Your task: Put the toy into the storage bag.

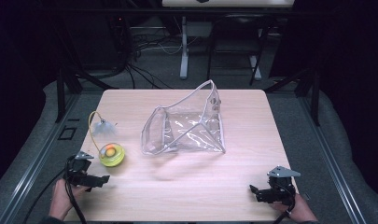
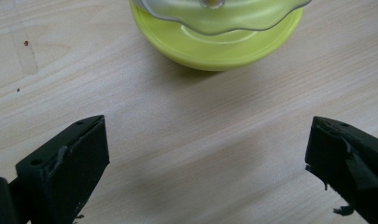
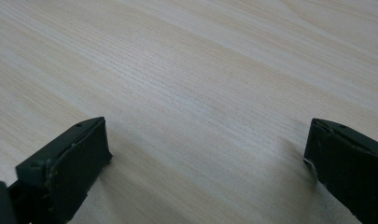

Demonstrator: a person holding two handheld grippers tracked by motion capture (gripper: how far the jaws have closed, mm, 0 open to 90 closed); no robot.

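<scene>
Left tool (image 1: 99,179) is seen at the lower left of the high view, jaws spread wide, nothing between them. In the left gripper view the yellow-green dish (image 2: 217,42) sits at the top centre of the frame, straight ahead of the jaws and apart from them; a clear wavy-edged cover rests on it. In the high view the same dish (image 1: 112,154) lies left of centre on the tabletop (image 1: 186,191), with an orange-and-white item inside (too small to identify). A thin yellow stalk with a pale flower-like piece (image 1: 104,126) arcs up behind it; whether it is joined to the dish cannot be told.

Right tool (image 1: 255,190) is held low at the lower right, jaws also wide and empty; bare wood grain lies ahead of it in the right gripper view.

A clear plastic pouch (image 1: 186,126) with a grey trim stands open at centre frame, well apart from both tools.

Judged step: approach, before any grasp, with the left tool lined up on the dish. Packing into the pouch looks likely but is only a guess.

Next move calls for:
- left tool advanced until the dish rim is between the jaws
- jaws kept wide; the dish looks broad
- a low, level entry, since the smooth rounded wall could slip
- the stalk kept clear of the jaws
</scene>
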